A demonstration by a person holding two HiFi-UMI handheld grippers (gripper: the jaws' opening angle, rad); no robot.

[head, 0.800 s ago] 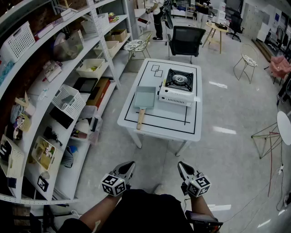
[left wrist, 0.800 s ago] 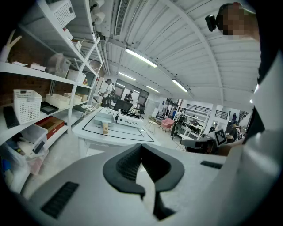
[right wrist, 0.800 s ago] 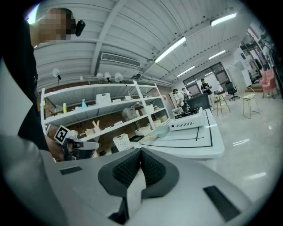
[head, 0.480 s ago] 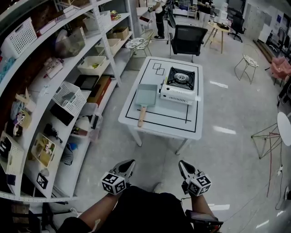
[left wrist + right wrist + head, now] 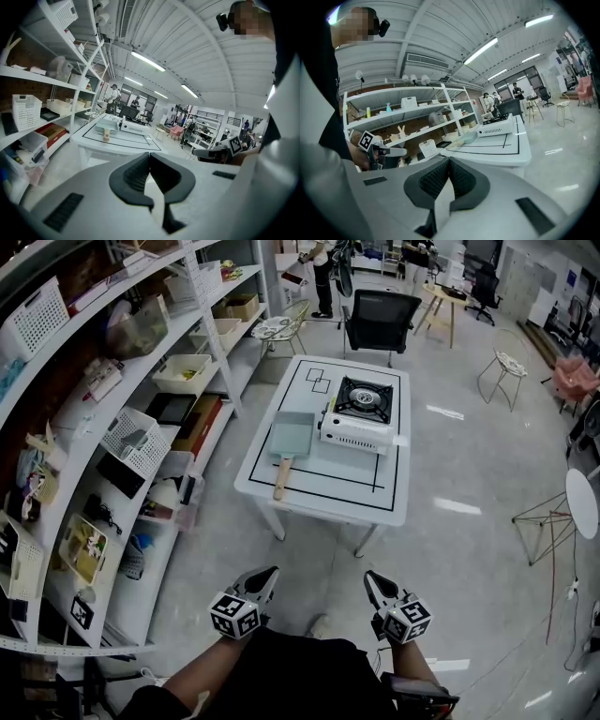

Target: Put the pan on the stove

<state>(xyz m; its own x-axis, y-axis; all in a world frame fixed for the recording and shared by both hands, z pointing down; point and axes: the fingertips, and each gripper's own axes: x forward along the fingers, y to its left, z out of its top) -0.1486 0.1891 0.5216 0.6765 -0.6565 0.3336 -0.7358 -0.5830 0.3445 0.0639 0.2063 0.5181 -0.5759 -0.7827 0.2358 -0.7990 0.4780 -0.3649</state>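
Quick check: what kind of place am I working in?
Probably a lab or workshop, not a home kitchen: the stove and pan sit on a white table marked with black lines, storage shelves with bins line one side, and an office chair stands beyond.

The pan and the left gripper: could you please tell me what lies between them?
In the head view, only bare grey floor and the near strip of the white table separate the shut left gripper from the pan.
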